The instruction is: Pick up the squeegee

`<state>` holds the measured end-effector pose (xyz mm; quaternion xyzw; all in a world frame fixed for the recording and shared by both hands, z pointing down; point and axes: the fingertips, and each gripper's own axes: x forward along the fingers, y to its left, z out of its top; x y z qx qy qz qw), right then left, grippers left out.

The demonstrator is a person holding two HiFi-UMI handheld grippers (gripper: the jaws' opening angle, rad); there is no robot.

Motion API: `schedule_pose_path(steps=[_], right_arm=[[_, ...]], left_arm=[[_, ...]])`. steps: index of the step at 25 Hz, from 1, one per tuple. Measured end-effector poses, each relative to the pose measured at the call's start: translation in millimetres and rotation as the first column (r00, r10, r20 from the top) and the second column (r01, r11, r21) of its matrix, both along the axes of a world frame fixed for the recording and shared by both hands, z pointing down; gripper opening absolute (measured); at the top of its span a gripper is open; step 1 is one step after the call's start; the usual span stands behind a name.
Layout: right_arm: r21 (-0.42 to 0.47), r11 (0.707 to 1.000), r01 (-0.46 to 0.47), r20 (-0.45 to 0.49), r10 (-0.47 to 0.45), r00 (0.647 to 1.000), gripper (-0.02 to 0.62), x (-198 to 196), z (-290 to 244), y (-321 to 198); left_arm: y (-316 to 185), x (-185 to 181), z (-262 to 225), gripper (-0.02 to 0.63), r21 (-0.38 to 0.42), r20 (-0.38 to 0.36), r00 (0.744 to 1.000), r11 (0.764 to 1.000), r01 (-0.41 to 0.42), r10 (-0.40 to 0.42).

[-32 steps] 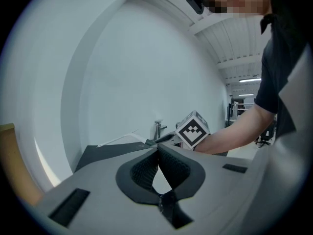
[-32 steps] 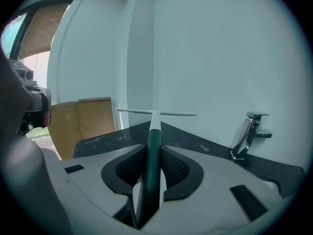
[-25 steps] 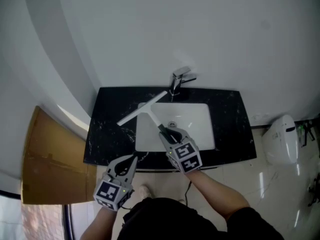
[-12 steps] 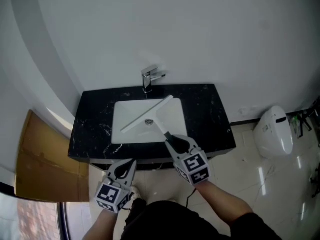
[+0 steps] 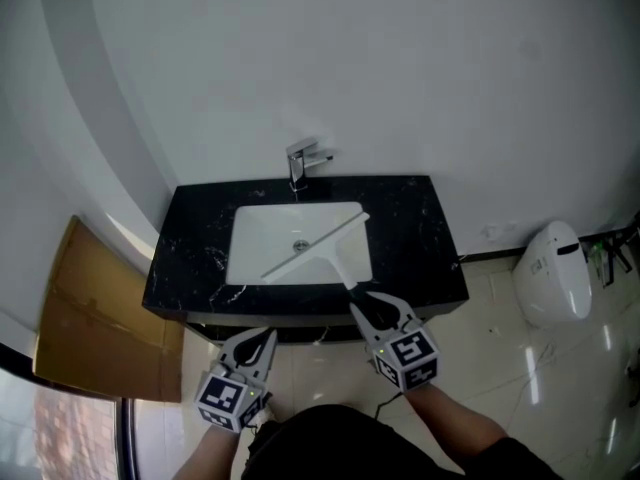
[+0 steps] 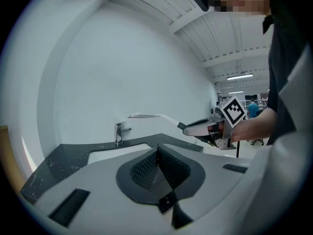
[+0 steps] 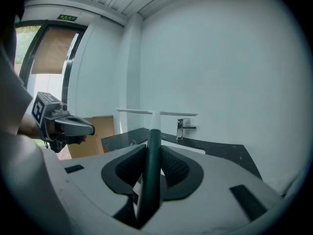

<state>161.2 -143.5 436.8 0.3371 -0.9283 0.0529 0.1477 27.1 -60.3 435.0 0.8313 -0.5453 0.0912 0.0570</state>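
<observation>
The squeegee (image 5: 322,245) has a long white blade and a dark green handle (image 7: 152,155). It hangs in the air over the white sink basin (image 5: 262,238), blade slanted across it. My right gripper (image 5: 370,310) is shut on the handle, in front of the black counter (image 5: 420,233). In the right gripper view the handle runs up between the pads to the level blade (image 7: 156,113). My left gripper (image 5: 249,349) sits lower left, off the counter, jaws together with nothing in them. The left gripper view shows the squeegee (image 6: 146,116) held up at the right.
A chrome faucet (image 5: 303,160) stands behind the basin against the white wall. A cardboard sheet (image 5: 95,318) leans at the left of the counter. A white toilet (image 5: 548,268) stands on the glossy floor at the right.
The squeegee rose off the basin and came toward me in my right gripper. Both grippers drew back from the counter; the left stayed shut and empty.
</observation>
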Motion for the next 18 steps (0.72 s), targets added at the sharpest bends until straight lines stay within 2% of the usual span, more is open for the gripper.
schedule_pose_path(steps=[7, 13, 18], right_arm=[[0.005, 0.998, -0.064, 0.019, 0.064, 0.998, 0.103, 3, -3, 15], [0.009, 0.993, -0.117, 0.023, 0.117, 0.993, 0.103, -18, -4, 30], [0.010, 0.989, -0.149, 0.029, 0.148, 0.989, 0.103, -30, -4, 37]], left_arm=[[8, -29, 0, -0.005, 0.000, -0.001, 1.000, 1.000, -0.026, 0.026], [14, -68, 3, -0.005, -0.004, -0.001, 0.998, 0.998, -0.058, 0.058], [14, -83, 0, -0.005, 0.001, -0.008, 0.997, 0.997, -0.077, 0.077]])
